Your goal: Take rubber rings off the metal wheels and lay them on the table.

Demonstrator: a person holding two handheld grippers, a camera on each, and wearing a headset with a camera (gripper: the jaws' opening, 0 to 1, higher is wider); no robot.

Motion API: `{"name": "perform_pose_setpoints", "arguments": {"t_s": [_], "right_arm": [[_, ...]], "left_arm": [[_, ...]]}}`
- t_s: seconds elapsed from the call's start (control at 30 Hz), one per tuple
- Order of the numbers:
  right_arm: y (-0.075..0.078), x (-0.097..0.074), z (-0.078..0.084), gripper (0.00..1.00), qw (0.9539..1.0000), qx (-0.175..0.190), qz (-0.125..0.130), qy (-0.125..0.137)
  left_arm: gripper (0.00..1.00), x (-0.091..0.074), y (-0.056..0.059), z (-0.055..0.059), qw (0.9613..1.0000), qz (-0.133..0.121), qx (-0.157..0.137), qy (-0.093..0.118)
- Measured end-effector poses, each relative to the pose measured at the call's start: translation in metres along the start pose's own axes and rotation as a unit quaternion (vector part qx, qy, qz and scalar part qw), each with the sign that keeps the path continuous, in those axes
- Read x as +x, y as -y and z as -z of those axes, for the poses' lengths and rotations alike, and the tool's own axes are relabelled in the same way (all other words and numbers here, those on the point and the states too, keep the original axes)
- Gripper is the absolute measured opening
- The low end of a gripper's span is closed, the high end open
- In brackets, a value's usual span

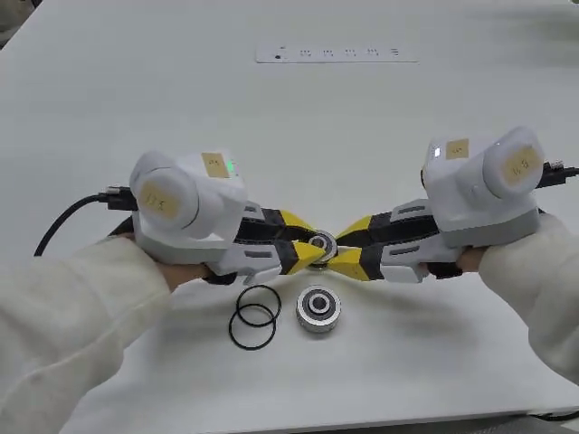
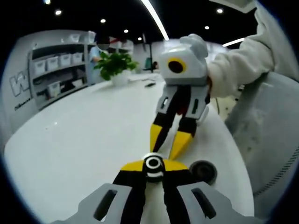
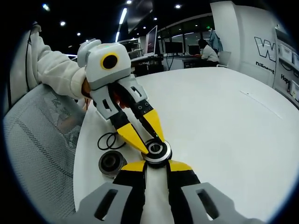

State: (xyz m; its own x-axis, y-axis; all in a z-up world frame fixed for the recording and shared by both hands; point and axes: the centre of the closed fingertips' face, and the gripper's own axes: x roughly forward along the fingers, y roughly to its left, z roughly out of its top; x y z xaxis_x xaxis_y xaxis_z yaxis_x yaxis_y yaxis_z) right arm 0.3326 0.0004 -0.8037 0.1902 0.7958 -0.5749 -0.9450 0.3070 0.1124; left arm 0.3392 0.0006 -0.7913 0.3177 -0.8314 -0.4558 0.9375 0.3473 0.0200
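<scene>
A small metal wheel [image 1: 322, 244] is held just above the white table [image 1: 271, 136] between both grippers, which meet tip to tip. My left gripper [image 1: 312, 250] is shut on it; the left gripper view shows the wheel [image 2: 153, 163] clamped between my yellow tips. My right gripper [image 1: 333, 247] comes in from the opposite side, its tips closed on the wheel's rim [image 3: 157, 150]. A second metal wheel [image 1: 317, 308] lies on the table right below. Two black rubber rings [image 1: 255, 316] lie overlapping to its left.
A white strip with dark marks [image 1: 336, 54] lies far back on the table. A black cable [image 1: 68, 221] trails from the left gripper. The table's near edge runs close under the wheel and rings. A mesh chair [image 3: 42, 140] stands beside the table.
</scene>
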Motion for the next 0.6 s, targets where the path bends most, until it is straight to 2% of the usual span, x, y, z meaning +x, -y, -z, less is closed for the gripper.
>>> {"name": "perform_pose_setpoints", "arguments": {"t_s": [0.03,0.07,0.1,0.13,0.23,0.3,0.33,0.4,0.43,0.5,0.57,0.6], "right_arm": [[0.0,-0.001,0.0,0.08,1.0,0.001,-0.002,0.0],[0.001,-0.001,0.003,0.0,1.0,0.003,0.0,-0.005],[0.008,-0.001,0.003,0.0,0.9998,0.014,0.017,-0.002],[0.007,0.0,0.003,0.0,0.9999,0.015,0.007,-0.003],[0.007,0.001,0.003,0.0,0.9999,0.01,0.009,-0.005],[0.009,0.001,0.004,0.0,0.9995,0.028,0.013,-0.01],[0.008,0.0,0.005,0.03,0.9987,0.048,0.012,-0.014],[0.004,0.0,0.0,0.15,0.9987,0.05,0.001,0.001],[0.003,0.0,-0.001,0.19,0.999,0.045,0.003,0.002],[0.006,0.004,-0.005,0.26,0.9998,0.01,0.018,0.008],[0.004,0.007,-0.005,0.32,0.9998,0.002,0.018,0.008],[0.004,0.008,-0.005,0.31,0.9998,0.001,0.017,0.009]], "left_arm": [[0.14,0.0,0.0,0.0,1.0,-0.001,0.0,0.0],[0.14,-0.001,-0.001,0.0,1.0,-0.003,-0.001,-0.001],[0.14,-0.001,-0.001,0.0,1.0,-0.001,-0.002,0.0],[0.14,-0.001,0.0,0.0,1.0,-0.002,0.0,0.002],[0.14,-0.001,0.0,-0.001,1.0,-0.003,0.0,0.001],[0.14,-0.002,0.001,-0.001,1.0,-0.003,0.0,0.001],[0.14,-0.002,0.001,-0.001,1.0,-0.003,0.001,0.002],[0.14,-0.002,0.002,-0.001,1.0,-0.002,0.002,0.003],[0.14,-0.002,0.002,-0.001,1.0,-0.002,0.002,0.004],[0.14,-0.002,0.002,-0.001,1.0,-0.002,0.001,0.005],[0.14,-0.003,0.002,-0.001,1.0,-0.003,0.001,0.005],[0.14,-0.003,0.002,-0.001,1.0,-0.003,0.001,0.005]]}}
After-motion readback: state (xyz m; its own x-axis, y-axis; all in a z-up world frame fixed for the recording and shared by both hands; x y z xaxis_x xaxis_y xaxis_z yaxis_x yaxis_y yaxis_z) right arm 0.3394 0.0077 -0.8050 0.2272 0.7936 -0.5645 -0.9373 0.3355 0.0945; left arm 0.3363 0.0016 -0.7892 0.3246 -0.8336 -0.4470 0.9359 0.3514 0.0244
